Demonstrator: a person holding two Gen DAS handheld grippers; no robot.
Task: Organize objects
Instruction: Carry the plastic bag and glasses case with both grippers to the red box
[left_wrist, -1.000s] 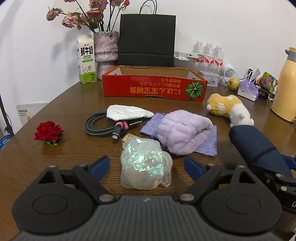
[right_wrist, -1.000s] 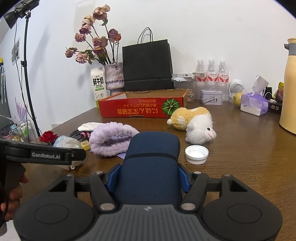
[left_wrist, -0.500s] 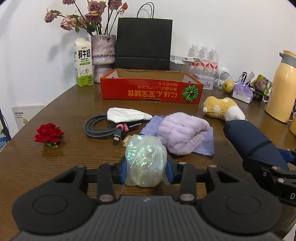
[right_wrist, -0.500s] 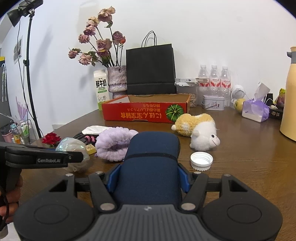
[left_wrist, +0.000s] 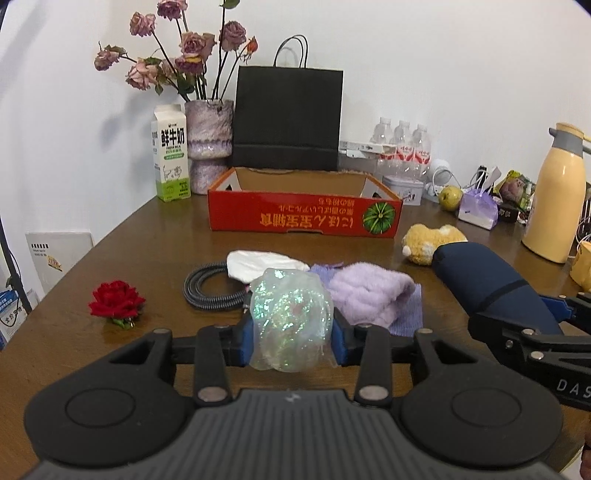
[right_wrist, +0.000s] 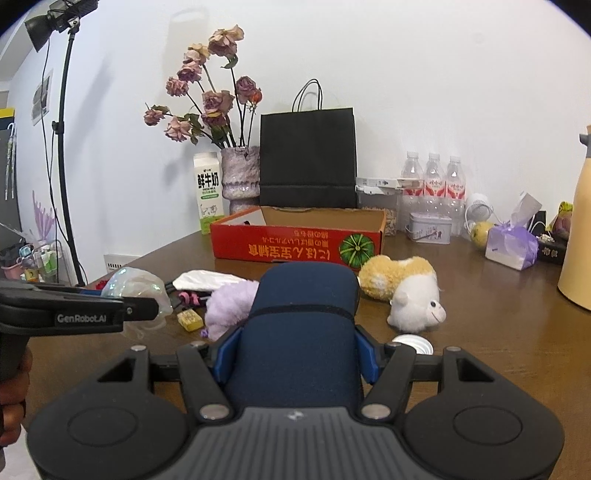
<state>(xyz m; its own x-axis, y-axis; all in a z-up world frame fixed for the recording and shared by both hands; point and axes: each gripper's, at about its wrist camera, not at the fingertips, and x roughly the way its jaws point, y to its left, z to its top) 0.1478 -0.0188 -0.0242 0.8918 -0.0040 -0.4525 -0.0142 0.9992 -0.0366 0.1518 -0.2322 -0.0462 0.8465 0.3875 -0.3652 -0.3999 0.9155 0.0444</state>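
My left gripper (left_wrist: 291, 343) is shut on an iridescent crumpled plastic bag (left_wrist: 290, 317) and holds it above the table; the bag also shows in the right wrist view (right_wrist: 136, 284). My right gripper (right_wrist: 295, 354) is shut on a navy blue case (right_wrist: 301, 325), lifted off the table; the case shows at the right of the left wrist view (left_wrist: 487, 284). The open red cardboard box (left_wrist: 303, 218) stands ahead at the table's back. On the table lie a lilac fluffy cloth (left_wrist: 369, 293), a white pouch (left_wrist: 262, 264), a coiled black cable (left_wrist: 207, 291) and a red rose (left_wrist: 116, 302).
A plush sheep (right_wrist: 406, 291) and a white lid (right_wrist: 413, 343) lie right of the case. A small yellow block (right_wrist: 190, 319) lies by the cloth. A milk carton (left_wrist: 170, 155), a vase, a black paper bag (left_wrist: 288, 118), water bottles and a yellow thermos (left_wrist: 554, 199) line the back.
My left gripper closed on the iridescent bag and lifted it off the table. My right gripper rose with the navy case still in it.
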